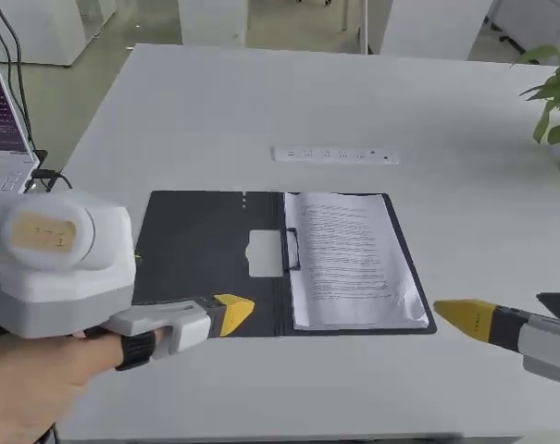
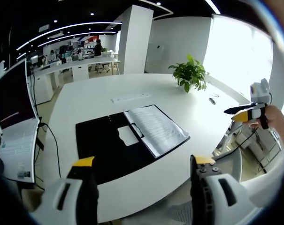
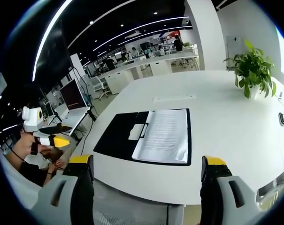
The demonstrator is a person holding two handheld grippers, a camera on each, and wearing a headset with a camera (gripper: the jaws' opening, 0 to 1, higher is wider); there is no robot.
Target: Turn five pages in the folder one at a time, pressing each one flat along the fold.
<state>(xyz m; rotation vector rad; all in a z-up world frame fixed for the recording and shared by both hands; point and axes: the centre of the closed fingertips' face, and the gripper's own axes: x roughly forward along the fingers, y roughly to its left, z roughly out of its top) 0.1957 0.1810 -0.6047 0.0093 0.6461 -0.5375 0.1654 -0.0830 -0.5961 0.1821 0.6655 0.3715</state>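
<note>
A black folder (image 1: 205, 259) lies open on the white table, with a stack of printed pages (image 1: 349, 259) clipped on its right half and a white patch on the bare left half. The folder (image 2: 127, 140) and its pages (image 2: 156, 124) sit beyond the jaws in the left gripper view, and likewise the folder (image 3: 146, 136) in the right gripper view. My left gripper (image 2: 141, 164) is open and held off the table's near edge, empty. My right gripper (image 3: 144, 164) is open too, also back from the edge. A yellow-tipped gripper (image 1: 231, 313) is at the folder's near left; another gripper (image 1: 465, 316) is near its right corner.
A white power strip (image 1: 335, 154) lies behind the folder. A laptop (image 1: 2, 139) with cables stands at the left edge, a potted plant (image 1: 557, 102) at the far right. A small dark object (image 3: 281, 118) rests on the table's right side.
</note>
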